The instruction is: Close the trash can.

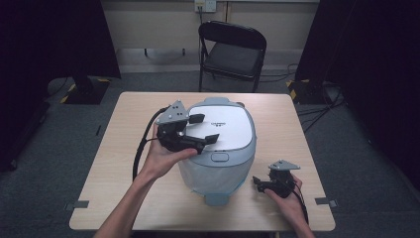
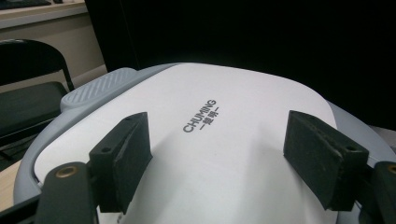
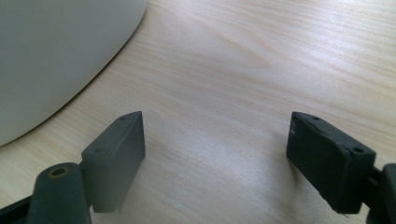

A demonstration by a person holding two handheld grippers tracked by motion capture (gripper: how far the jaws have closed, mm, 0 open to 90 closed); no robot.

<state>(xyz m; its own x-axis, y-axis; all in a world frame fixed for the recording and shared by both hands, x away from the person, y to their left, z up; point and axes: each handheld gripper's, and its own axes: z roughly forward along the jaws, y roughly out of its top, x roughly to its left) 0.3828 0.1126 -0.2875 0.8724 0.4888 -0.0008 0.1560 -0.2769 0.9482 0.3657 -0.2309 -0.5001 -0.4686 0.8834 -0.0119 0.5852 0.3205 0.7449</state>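
Left gripper [image 1: 202, 128], jaws spread wide and gripping nothing, is hovering over the rice cooker's [image 1: 218, 148] white lid [image 2: 224, 140] at mid-table. Right gripper [image 1: 261, 182], also agape, is resting near the front right corner. Next, probably pressing the lid-release button [image 1: 220, 157].

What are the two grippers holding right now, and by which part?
Nothing. The left gripper hangs open above the rice cooker lid; the right gripper is open over the table.
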